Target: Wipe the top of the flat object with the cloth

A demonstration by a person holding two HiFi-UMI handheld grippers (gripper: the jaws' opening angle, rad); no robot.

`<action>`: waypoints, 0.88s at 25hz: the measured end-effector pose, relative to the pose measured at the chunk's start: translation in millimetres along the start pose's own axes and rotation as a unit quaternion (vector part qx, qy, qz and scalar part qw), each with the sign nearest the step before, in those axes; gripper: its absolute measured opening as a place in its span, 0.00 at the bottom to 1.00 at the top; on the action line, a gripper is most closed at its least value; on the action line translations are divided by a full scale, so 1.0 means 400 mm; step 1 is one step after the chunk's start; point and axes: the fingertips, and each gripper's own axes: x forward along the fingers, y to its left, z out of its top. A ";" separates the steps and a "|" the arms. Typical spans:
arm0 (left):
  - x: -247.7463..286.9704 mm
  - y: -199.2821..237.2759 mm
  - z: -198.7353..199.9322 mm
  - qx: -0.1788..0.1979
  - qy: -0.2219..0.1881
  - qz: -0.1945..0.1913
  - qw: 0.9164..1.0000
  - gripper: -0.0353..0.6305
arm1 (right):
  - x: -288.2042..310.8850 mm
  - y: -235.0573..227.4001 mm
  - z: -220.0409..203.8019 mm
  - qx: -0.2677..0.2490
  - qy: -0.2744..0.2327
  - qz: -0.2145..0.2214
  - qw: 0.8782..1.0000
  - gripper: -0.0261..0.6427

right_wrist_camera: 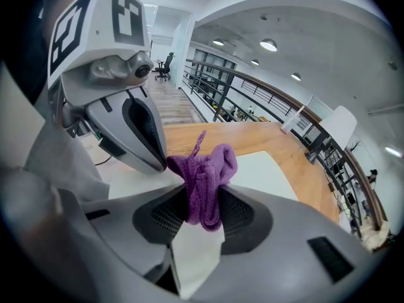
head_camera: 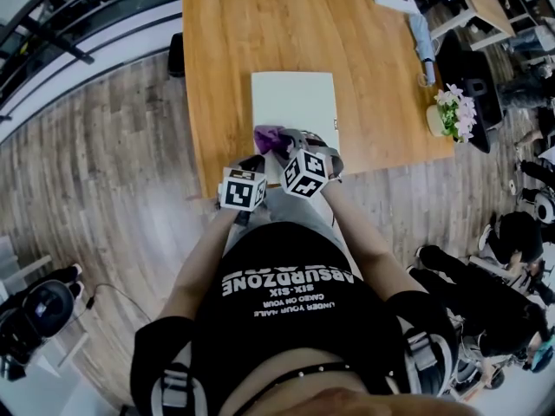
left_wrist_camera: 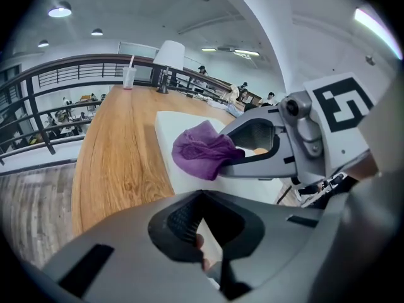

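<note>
A white flat board (head_camera: pixel 295 98) lies on the wooden table (head_camera: pixel 221 68), close to its near edge. My right gripper (head_camera: pixel 282 142) is shut on a bunched purple cloth (head_camera: pixel 271 137) over the board's near end. In the right gripper view the cloth (right_wrist_camera: pixel 205 182) hangs pinched between the pads, above the board (right_wrist_camera: pixel 268 169). My left gripper (head_camera: pixel 251 160) hovers just left of it at the board's near left corner, shut with nothing in it. The left gripper view shows the cloth (left_wrist_camera: pixel 202 150) in the right gripper (left_wrist_camera: pixel 235 158), over the board (left_wrist_camera: pixel 170 122).
A pot of flowers (head_camera: pixel 453 111) stands at the table's right edge. A lamp (left_wrist_camera: pixel 169 55) and a cup with a straw (left_wrist_camera: pixel 129 76) are at the far end. A railing (left_wrist_camera: pixel 57 87) runs left of the table. The person stands at the near edge.
</note>
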 end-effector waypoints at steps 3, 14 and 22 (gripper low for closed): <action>0.010 0.012 0.000 0.003 0.008 0.009 1.000 0.08 | 0.010 -0.015 -0.001 0.001 -0.003 0.004 1.000 0.26; 0.017 0.019 0.001 -0.015 0.031 0.005 0.999 0.08 | 0.035 -0.075 0.009 0.004 -0.019 0.008 1.000 0.26; 0.015 0.027 0.003 -0.017 0.031 0.002 0.999 0.08 | 0.057 -0.121 0.024 0.007 -0.025 -0.004 1.000 0.26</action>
